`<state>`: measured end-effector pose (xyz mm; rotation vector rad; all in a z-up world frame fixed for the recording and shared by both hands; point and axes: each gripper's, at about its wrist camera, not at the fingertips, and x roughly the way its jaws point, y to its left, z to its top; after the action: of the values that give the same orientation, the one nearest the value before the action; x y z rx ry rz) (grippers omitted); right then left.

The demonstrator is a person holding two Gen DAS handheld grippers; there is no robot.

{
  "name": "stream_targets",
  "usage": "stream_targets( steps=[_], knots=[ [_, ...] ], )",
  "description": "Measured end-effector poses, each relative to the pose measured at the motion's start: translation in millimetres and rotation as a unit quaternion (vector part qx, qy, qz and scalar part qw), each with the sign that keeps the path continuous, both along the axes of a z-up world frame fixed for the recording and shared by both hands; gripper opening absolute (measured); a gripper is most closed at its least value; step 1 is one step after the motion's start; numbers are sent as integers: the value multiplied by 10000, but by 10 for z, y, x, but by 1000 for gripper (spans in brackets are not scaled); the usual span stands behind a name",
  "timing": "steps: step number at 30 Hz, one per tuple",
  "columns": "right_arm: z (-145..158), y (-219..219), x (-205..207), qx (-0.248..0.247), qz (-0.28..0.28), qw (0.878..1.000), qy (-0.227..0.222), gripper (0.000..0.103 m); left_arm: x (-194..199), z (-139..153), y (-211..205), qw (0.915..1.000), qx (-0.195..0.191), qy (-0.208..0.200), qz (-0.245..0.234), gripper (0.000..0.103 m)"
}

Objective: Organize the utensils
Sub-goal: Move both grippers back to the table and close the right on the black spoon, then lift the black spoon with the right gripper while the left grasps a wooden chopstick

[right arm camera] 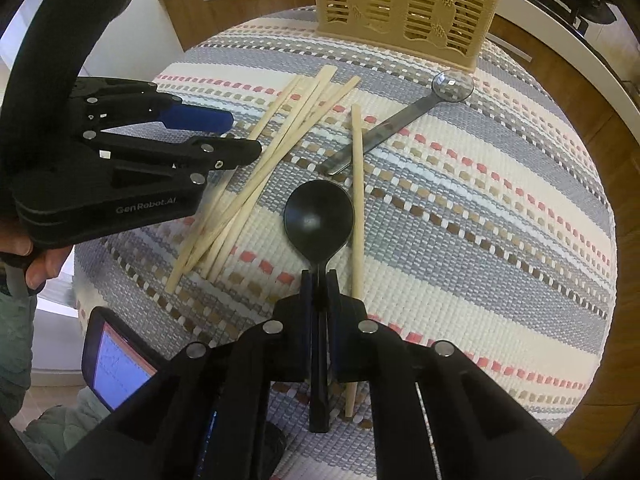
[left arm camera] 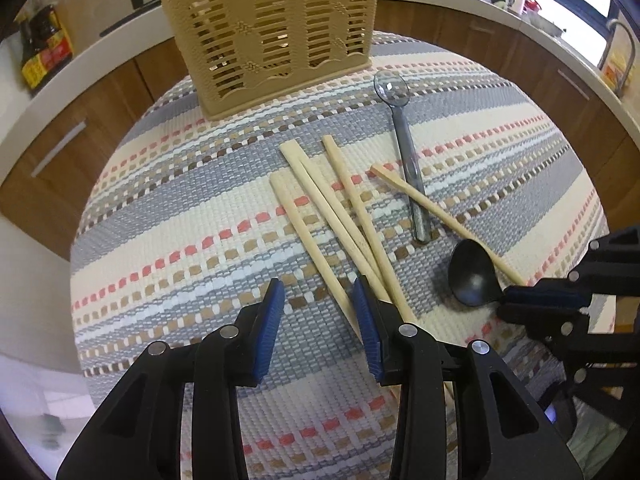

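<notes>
The right gripper (right arm camera: 319,280) has its jaws pinching the black spoon (right arm camera: 319,216) by the handle; its bowl lies on the striped tabletop (right arm camera: 480,216). The left gripper (left arm camera: 319,304) has spread jaws over the bundled chopsticks (left arm camera: 320,208), whose near ends are hidden behind it. The beige basket (left arm camera: 268,28) is cut off at the top. A clear spoon (left arm camera: 404,140) lies under a single chopstick (left arm camera: 440,216).

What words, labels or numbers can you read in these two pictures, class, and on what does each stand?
"GenRobot.AI": on the black body of the left gripper, in the right wrist view.
Sauce bottle labels: red and yellow, too blurred to read.
Phone screen: lines and a graph, too small to read.
No other text is legible.
</notes>
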<state>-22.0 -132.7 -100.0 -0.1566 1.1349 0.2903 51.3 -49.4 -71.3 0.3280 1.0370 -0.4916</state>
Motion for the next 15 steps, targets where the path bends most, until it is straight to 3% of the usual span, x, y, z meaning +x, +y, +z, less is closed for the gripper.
stream_targets(
  steps=[10,15],
  knots=[
    [206,-309,-127,626,-211,9977,-119,5,12,3,-18,9999,115,81,-7,34],
    [353,-561,-102,551,-510,9967,-298,5,43,-3,-39,9999,110,86,42,34]
  ],
)
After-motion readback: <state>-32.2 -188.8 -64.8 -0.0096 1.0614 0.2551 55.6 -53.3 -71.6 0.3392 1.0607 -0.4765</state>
